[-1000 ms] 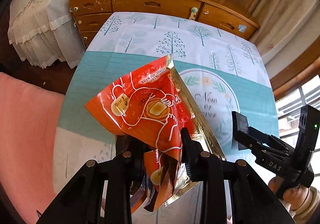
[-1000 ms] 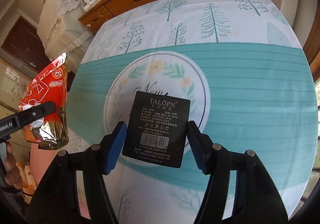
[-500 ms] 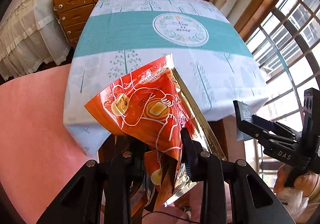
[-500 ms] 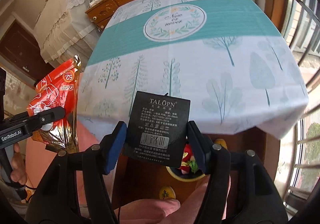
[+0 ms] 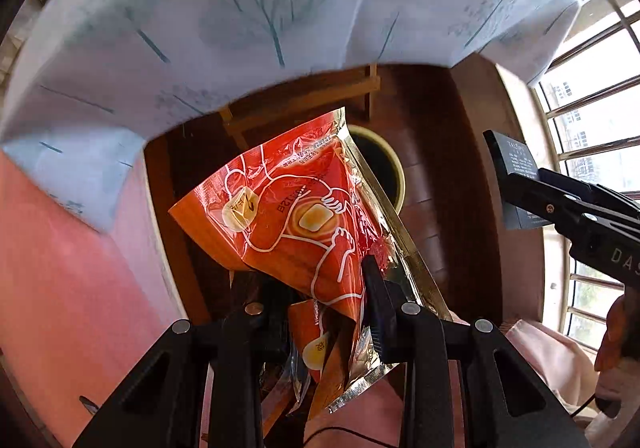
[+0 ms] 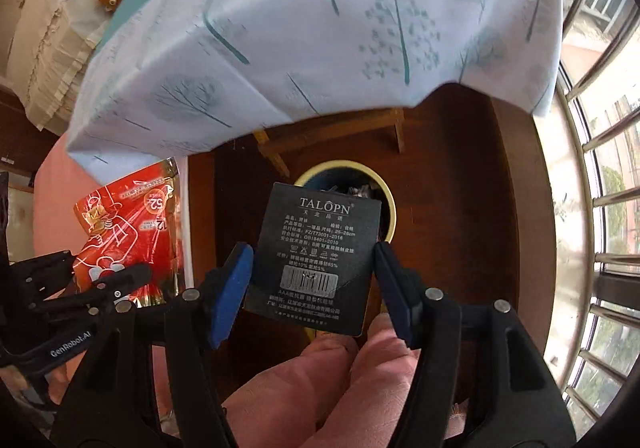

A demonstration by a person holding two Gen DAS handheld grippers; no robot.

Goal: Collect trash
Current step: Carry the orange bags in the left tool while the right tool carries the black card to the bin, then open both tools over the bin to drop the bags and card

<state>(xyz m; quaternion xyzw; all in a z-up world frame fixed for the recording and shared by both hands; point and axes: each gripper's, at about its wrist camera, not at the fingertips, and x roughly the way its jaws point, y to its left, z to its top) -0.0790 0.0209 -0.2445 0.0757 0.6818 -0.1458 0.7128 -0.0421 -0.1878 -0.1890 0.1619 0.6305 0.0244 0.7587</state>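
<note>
Left gripper (image 5: pixel 320 312) is clamped tight on a crinkly orange-red foil snack bag (image 5: pixel 296 216), dangling over the dark wood floor right by the round yellow-rimmed trash bin (image 6: pixel 390 204). Right gripper (image 6: pixel 312 280) is pinching a flat black cardboard tag with white print (image 6: pixel 320 248) by its edges, directly above that bin. The tree-print tablecloth (image 6: pixel 320 28) hangs just behind.

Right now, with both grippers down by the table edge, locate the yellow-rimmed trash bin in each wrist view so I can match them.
Left wrist: the trash bin sits just right of centre, mostly hidden behind the orange snack bag.
Right wrist: the bin is at centre, its near side covered by the black TALOPN card.
Shared landmark: the hanging edge of the tree-print tablecloth above the bin.
</note>
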